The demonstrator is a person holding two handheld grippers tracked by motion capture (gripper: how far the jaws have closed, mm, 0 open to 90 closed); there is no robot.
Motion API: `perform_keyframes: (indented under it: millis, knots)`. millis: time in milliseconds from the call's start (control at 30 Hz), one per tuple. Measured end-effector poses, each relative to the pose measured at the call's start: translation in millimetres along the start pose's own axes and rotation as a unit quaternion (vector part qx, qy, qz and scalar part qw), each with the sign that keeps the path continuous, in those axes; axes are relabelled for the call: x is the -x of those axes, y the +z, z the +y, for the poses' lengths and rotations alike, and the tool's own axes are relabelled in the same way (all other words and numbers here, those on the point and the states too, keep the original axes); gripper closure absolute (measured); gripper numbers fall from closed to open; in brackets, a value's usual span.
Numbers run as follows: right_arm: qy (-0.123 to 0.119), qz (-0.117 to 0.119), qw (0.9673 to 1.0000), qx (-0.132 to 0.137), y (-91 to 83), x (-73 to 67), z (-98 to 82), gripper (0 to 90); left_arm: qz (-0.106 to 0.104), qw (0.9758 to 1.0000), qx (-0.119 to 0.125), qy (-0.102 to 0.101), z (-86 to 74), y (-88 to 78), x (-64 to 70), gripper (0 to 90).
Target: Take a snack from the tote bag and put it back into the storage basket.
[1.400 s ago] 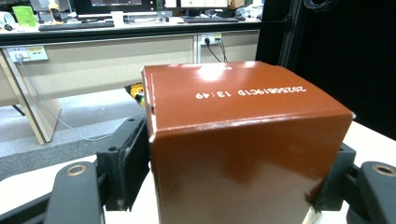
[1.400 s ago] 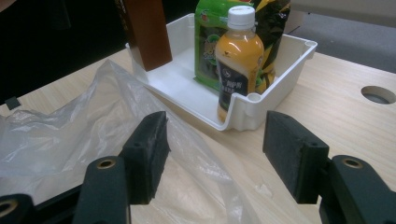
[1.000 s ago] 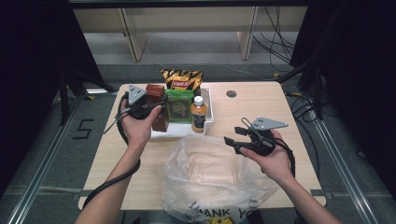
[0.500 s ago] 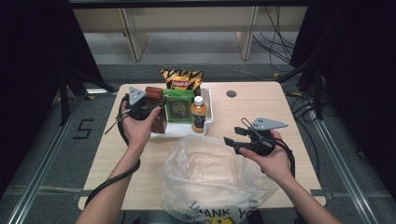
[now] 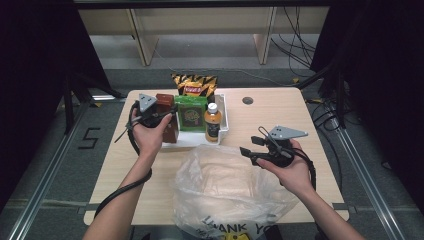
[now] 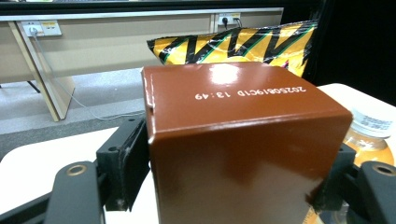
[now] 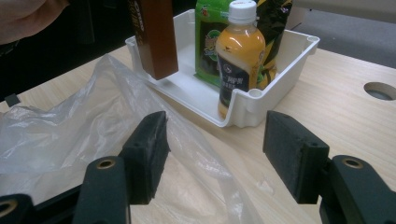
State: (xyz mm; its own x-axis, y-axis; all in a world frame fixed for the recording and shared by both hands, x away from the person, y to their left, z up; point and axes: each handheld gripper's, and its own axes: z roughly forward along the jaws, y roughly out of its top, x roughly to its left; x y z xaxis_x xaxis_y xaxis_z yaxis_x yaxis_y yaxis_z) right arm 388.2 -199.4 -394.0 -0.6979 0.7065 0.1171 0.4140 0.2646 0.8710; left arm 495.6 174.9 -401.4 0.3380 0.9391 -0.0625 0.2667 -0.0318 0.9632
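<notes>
My left gripper [image 5: 159, 121] fingers clamped the stiff, glossy, light-looking brown box [image 6: 243, 140] by its sides above the white tray [image 7: 275, 70], while my right gripper [image 7: 215, 161] hung open, empty.

A laboratory recording bay. A small wooden table [image 5: 320, 125] stands on grey carpet between aluminium floor rails [image 5: 45, 185], flanked by black curtains [image 5: 35, 65]; loose cables [image 5: 295, 45] and wall sockets [image 6: 42, 29] lie behind, with a taped numeral [image 5: 89, 138] on the floor.
</notes>
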Motion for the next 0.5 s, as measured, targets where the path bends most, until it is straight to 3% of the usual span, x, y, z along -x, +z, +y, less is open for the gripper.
perform_keyframes:
  millis: [300,400,500]
  knots:
    - [0.0,-0.004,1.0,0.007,2.6,-1.0,-1.5,40.5,0.005,1.0,-0.004,-0.006,-2.2,6.1,-2.9,26.7]
    - [0.001,0.005,1.0,0.003,2.9,-0.6,-1.4,40.5,0.005,1.0,-0.003,-0.006,-2.5,7.8,-3.6,26.7]
    - [-0.014,0.002,0.9999,0.004,3.4,1.9,-1.5,40.5,0.005,1.0,-0.003,-0.006,-2.7,9.5,-3.4,26.7]
